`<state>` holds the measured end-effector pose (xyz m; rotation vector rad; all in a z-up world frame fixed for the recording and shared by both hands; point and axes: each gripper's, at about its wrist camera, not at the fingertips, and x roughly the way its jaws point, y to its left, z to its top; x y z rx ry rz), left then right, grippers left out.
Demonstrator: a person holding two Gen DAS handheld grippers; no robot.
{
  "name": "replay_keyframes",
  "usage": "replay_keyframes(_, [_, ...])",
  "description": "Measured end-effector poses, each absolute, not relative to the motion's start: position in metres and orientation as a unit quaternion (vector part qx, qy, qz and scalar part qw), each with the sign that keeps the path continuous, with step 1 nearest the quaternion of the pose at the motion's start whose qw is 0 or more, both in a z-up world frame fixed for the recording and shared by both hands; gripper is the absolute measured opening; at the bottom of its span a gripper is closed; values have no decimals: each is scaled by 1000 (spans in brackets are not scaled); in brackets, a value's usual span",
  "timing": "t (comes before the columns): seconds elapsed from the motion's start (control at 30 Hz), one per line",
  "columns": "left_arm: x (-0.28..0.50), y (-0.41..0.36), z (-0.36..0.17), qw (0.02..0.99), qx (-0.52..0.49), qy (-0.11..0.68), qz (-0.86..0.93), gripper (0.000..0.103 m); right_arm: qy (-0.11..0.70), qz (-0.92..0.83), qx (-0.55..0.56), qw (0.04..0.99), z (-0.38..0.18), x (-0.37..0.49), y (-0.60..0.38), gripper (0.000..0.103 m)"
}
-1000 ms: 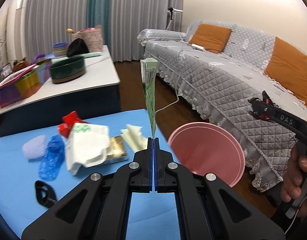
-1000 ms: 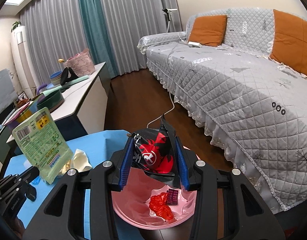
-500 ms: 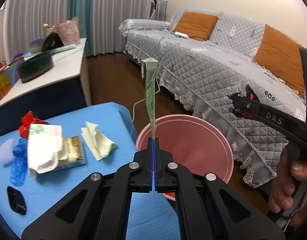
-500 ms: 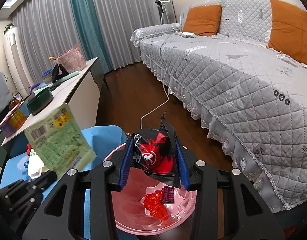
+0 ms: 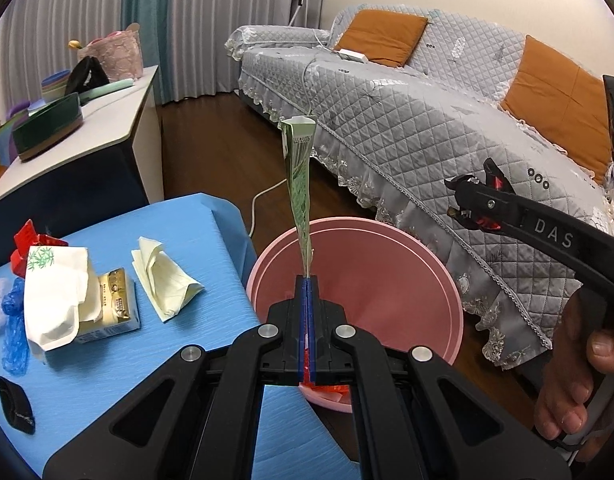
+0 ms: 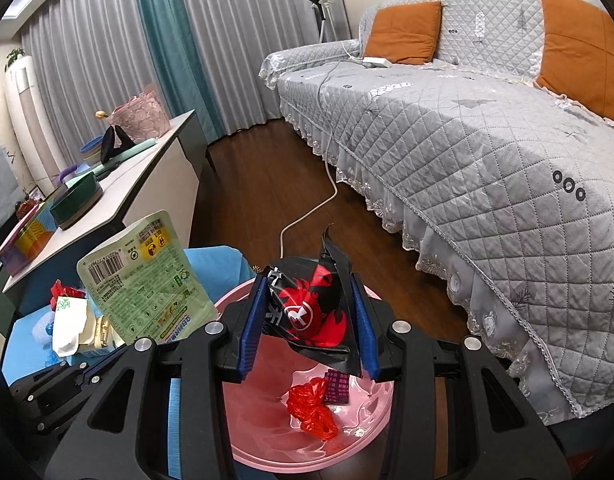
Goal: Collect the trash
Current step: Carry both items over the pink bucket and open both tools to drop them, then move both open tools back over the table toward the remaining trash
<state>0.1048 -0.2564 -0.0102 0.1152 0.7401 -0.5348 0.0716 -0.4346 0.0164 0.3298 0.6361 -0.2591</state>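
My left gripper (image 5: 306, 278) is shut on a flat green pouch (image 5: 300, 184) that stands edge-on above the pink bin (image 5: 447, 280). In the right wrist view the same green pouch (image 6: 143, 276) shows its printed face at the left. My right gripper (image 6: 309, 308) is shut on a crumpled black and red wrapper (image 6: 307, 312), held over the pink bin (image 6: 235, 420). A red plastic scrap (image 6: 313, 410) and a small dark packet (image 6: 338, 387) lie inside the bin. On the blue table (image 5: 179, 216) lie a yellow tissue (image 5: 163, 280), a tissue pack (image 5: 67, 300) and blue wraps (image 5: 11, 320).
A grey quilted sofa (image 6: 487, 140) with orange cushions runs along the right, close to the bin. A white side table (image 5: 87, 132) with bowls and a basket stands at the left. A white cable (image 6: 307, 216) crosses the wooden floor. A hand (image 5: 575, 380) holds the right gripper's handle.
My left gripper has carried the green pouch rightward from over the blue table to above the bin. The right gripper has sunk slightly over the bin, still holding the wrapper.
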Motion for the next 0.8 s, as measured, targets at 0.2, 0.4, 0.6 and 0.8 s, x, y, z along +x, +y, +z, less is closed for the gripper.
replay_keyframes(0.2, [113,-256,-14,886,47,381,-261,7,317,-135,158,925,14,73,-435,68])
replay_keyframes(0.4, [108,-248,-14,889,40,382,-250,18,315,-138,164,924,13,71,-437,69])
replay_keyframes(0.6, [98,-234,-6,893,36,375,-245,18,305,-138,162,928,20,68,-432,69])
replay_keyframes(0.8, [84,-212,8,901,29,362,-238,18,286,-131,150,937,33,61,-417,66])
